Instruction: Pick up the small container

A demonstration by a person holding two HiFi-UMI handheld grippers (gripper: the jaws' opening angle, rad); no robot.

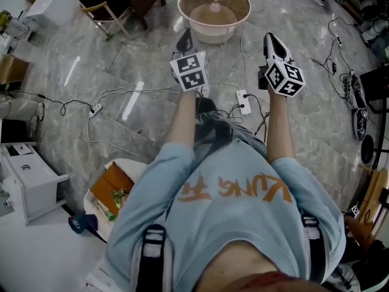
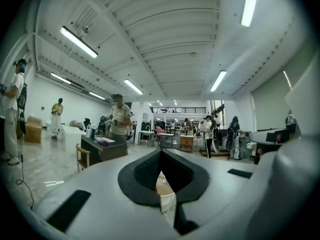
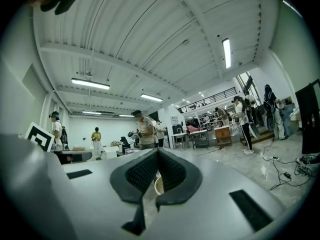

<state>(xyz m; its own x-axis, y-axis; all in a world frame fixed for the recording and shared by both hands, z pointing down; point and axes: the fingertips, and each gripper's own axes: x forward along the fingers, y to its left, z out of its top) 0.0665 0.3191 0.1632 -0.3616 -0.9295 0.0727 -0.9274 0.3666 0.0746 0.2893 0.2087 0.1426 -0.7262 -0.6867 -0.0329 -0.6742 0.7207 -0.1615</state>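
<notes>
Nothing grabbed yet from where I'm standing. The left claw [image 1: 184, 39] and right claw [image 1: 271, 39] are both pinched shut and empty, held out in the air short of the round surface [image 1: 197, 14]. The small container [image 1: 216, 6], which looks like a little pot with flowers, sits about mid-surface, a touch toward the far edge. My tip: open one claw wide before reaching in, come in over the near edge, and pinch the body, not the flowers. It looks tippy.
</notes>
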